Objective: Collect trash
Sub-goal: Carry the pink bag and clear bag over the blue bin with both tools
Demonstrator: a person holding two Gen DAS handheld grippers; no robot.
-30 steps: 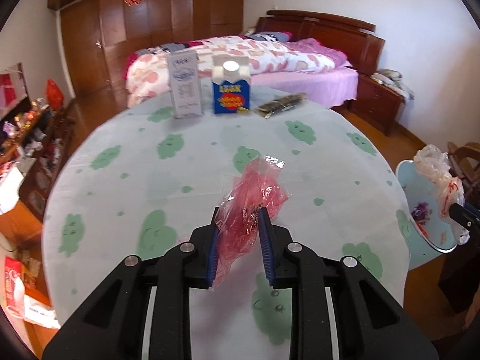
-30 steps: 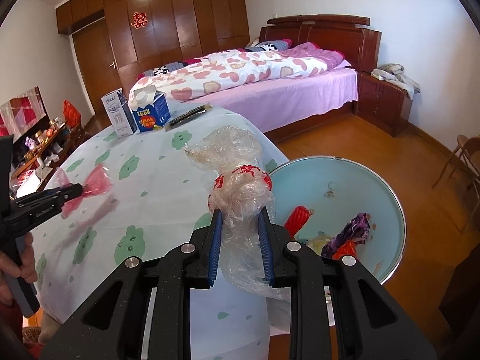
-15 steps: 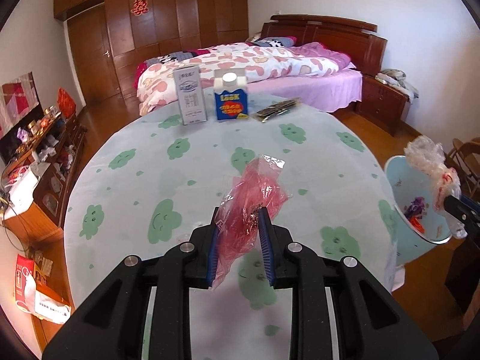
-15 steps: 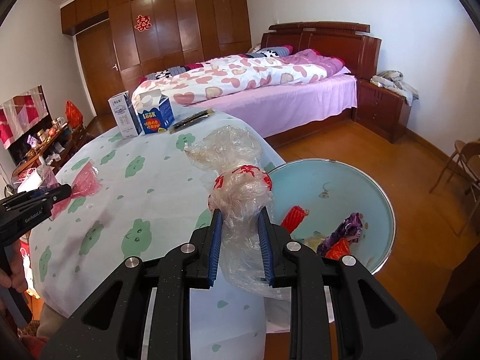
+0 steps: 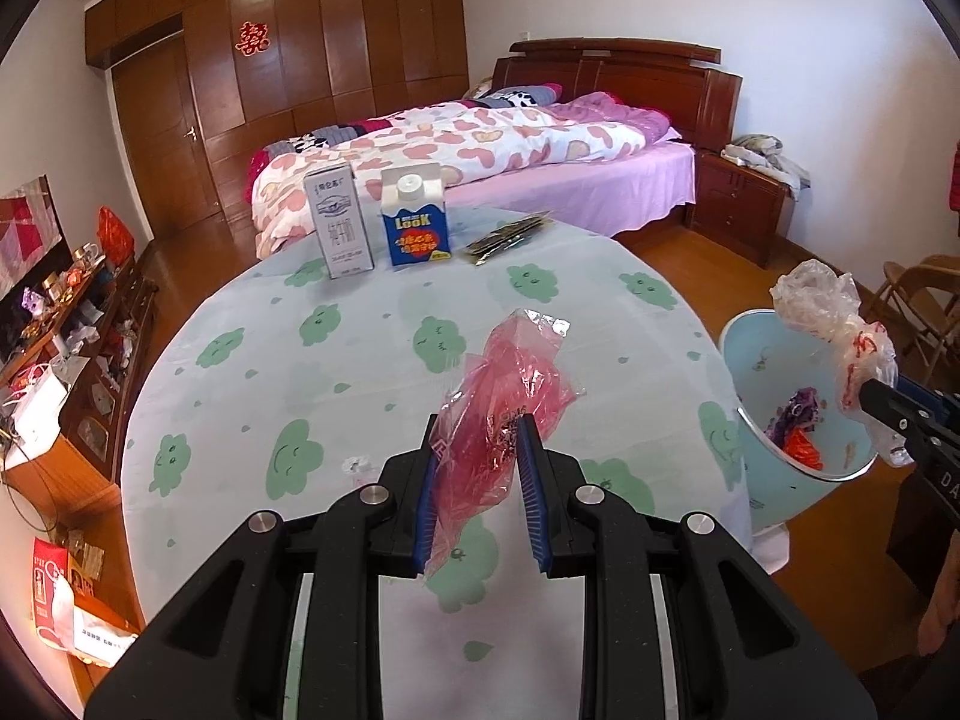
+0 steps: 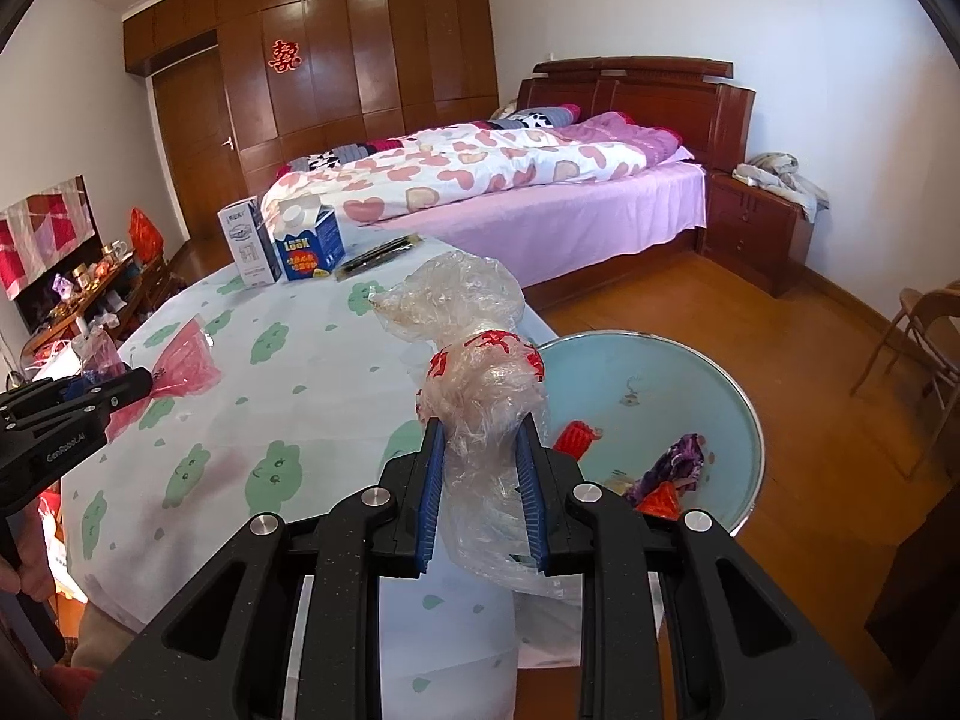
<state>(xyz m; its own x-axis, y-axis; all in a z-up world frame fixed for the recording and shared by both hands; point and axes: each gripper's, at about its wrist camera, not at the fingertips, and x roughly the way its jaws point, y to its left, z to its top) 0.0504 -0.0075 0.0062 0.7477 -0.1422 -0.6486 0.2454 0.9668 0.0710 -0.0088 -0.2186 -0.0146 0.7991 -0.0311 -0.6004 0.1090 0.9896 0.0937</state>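
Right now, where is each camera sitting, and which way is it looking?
Left wrist: on the left gripper, shut on the red wrapper, facing over the table toward the bed.
Right wrist: on the right gripper, shut on the clear bag, facing the blue bin; a hand shows at left.
Both show the two cartons and each other's gripper.

White walls, wooden wardrobe point(image 5: 288, 60) upper left, bed point(image 6: 510, 180) with heart-print quilt at centre, nightstand point(image 5: 744, 204) right, wooden floor point(image 6: 750, 324).
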